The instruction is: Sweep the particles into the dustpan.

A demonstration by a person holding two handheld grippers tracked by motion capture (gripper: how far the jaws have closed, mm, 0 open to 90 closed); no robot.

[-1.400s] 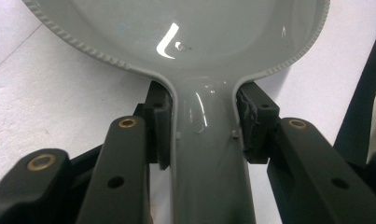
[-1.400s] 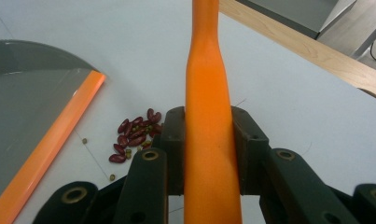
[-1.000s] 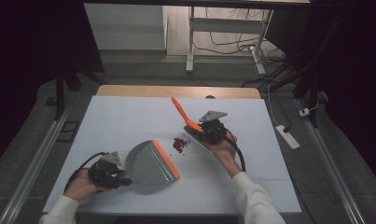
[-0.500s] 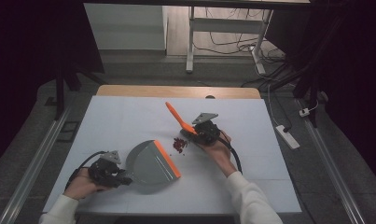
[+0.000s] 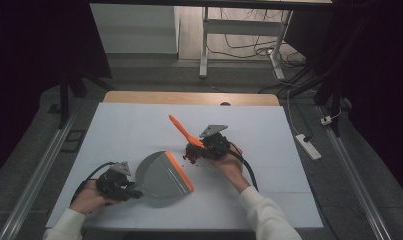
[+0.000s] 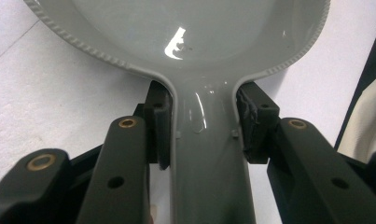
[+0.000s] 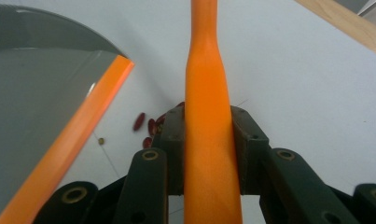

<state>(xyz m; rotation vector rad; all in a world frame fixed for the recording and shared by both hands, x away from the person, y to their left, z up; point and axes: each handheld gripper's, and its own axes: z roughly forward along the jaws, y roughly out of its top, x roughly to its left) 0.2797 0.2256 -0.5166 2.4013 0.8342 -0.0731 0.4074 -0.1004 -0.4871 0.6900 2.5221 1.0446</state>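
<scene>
Orange brush handle [image 5: 179,128], clamped in the right hand-held gripper [image 5: 205,146], points toward eleven o'clock; bristles hidden. Left hand-held gripper [image 5: 134,190] clamps the grey dustpan [image 5: 161,175].

The brush [image 7: 206,116] handle runs off the top edge; its bristles sit hidden behind the right gripper [image 7: 207,135].

One grey dustpan [image 5: 161,176], one orange brush [image 5: 181,130], one small heap of red beans [image 5: 191,156], two hand-held grippers.
</scene>
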